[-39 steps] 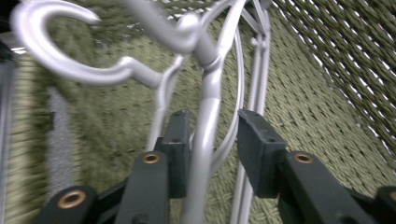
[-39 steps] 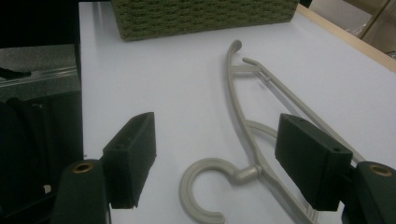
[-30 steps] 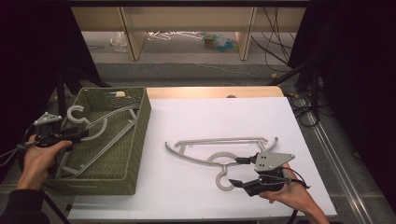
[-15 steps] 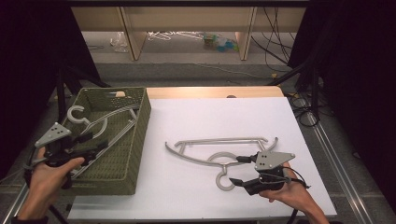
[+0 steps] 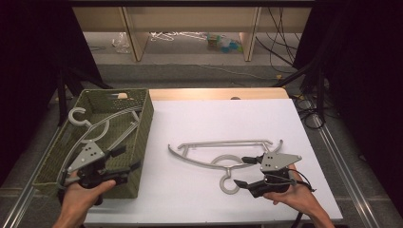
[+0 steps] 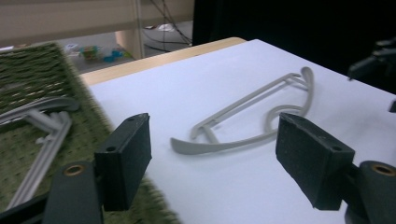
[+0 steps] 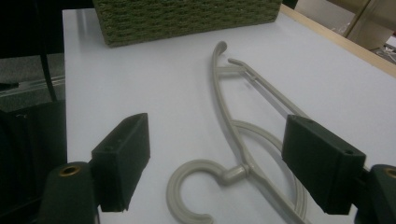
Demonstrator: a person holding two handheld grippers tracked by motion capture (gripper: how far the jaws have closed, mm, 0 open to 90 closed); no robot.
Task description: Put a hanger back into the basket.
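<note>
White tabletop up front, shelving and loose clutter on the floor beyond it. On the sheet lies a grey hanger, hook toward the person. The right gripper sits low at that hook with its jaws spread wide and nothing held; the hook curls just ahead of and between them. The left gripper hovers over the near end of the basket, also wide open and empty, with a second hanger lying in the basket behind it.

Risk, as I read it: the hook is a thin round curve lying flat, so if the right jaws close from this low angle they may skate over it or nudge the hanger sideways across the smooth sheet. The left gripper is close to the basket rim and could clip it.

The right gripper view shows how the hook's neck lines up between the pads, which the high view leaves vague. The left gripper view shows the table hanger's far arm ahead and the basket weave under its left jaw.
</note>
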